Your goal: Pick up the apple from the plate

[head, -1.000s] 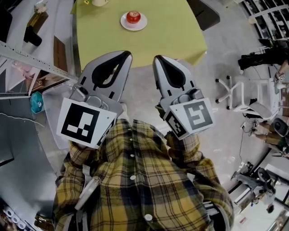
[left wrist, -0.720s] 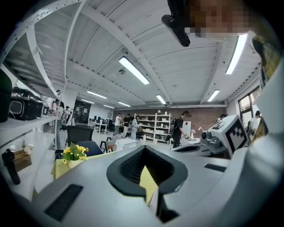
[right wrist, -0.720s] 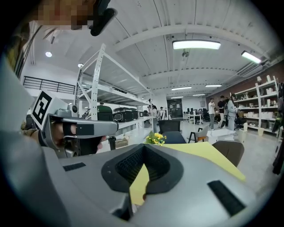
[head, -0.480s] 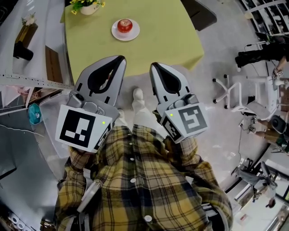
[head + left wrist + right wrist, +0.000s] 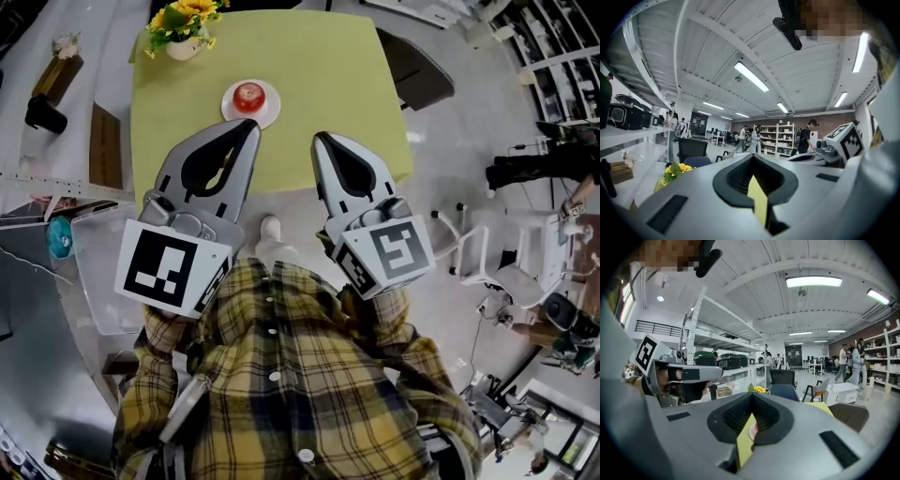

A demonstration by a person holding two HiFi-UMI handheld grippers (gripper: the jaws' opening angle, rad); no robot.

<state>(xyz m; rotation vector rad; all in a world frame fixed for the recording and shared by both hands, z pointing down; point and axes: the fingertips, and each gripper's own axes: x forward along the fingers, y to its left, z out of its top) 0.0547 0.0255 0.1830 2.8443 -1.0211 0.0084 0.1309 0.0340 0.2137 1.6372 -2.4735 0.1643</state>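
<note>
Left gripper (image 5: 251,128) and right gripper (image 5: 322,142) clenched, empty. Apple (image 5: 248,94) sits on plate (image 5: 266,113) ahead; open jaws wide before straddling it

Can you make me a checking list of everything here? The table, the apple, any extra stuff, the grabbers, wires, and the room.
Surface: yellow-green table, mostly bare.
Job's things: red apple sits on the white plate, untouched.
Clutter: pot of sunflowers at the table's corner, apart from the plate.
Grippers: left hand-held gripper and right hand-held gripper both shut, empty, short of the plate.
Cables: nothing seen on the table.
Surroundings: dark chair beside the table; shelves and people farther off.
</note>
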